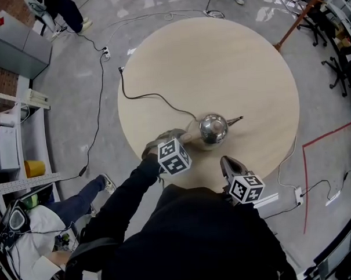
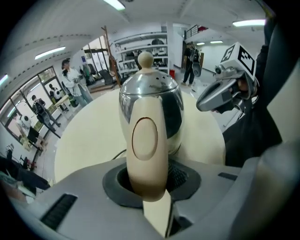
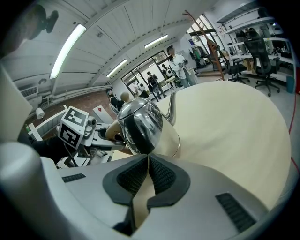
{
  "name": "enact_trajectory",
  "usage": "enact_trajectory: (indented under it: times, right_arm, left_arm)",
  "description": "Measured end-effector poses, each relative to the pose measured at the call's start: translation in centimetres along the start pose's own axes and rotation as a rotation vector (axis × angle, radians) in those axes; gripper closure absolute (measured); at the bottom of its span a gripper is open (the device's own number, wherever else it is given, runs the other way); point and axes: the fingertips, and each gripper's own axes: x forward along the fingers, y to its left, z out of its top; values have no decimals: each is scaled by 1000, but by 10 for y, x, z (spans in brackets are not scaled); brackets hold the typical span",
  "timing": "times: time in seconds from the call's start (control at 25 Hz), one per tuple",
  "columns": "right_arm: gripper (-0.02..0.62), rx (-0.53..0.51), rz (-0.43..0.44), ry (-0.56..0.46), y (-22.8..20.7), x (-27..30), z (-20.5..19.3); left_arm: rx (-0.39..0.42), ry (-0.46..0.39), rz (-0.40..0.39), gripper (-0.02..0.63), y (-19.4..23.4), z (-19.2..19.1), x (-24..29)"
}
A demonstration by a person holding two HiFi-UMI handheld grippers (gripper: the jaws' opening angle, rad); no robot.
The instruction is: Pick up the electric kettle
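Right now you are squeezing your left gripper (image 1: 185, 137) tight on the cream handle (image 2: 146, 150) of the shiny electric kettle (image 1: 213, 129). The kettle is standing with its lid on, near your edge of the round table (image 1: 218, 59). Your right gripper (image 3: 148, 156) is hovering just beside it, jaws pressed together on nothing. A black cord (image 1: 150, 96) is trailing across the tabletop. Cables are lying on the grey floor (image 1: 75, 112).

one electric kettle (image 1: 213, 129), two claws (image 1: 186, 137) (image 1: 224, 161), one round table (image 1: 207, 65)
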Motion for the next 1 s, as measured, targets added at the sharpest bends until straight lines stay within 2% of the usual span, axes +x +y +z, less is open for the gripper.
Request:
enact_trajectory:
  times: [0.08, 0.28, 0.48, 0.76, 1.0]
  right_arm:
    - [577, 13, 2, 2, -1, 0, -1]
    - [577, 48, 9, -3, -3, 0, -7]
    - [577, 94, 10, -3, -7, -3, -13]
    - [577, 120, 11, -13, -10, -6, -17]
    - [577, 118, 7, -20, -16, -10, -21]
  left_arm:
    - [38, 61, -8, 506, -2, -3, 7]
    - [26, 75, -59, 509, -6, -6, 14]
    - [57, 111, -115, 509, -2, -7, 17]
    - [32, 78, -119, 509, -1, -2, 17]
    - [20, -20, -61, 509, -7, 0, 19]
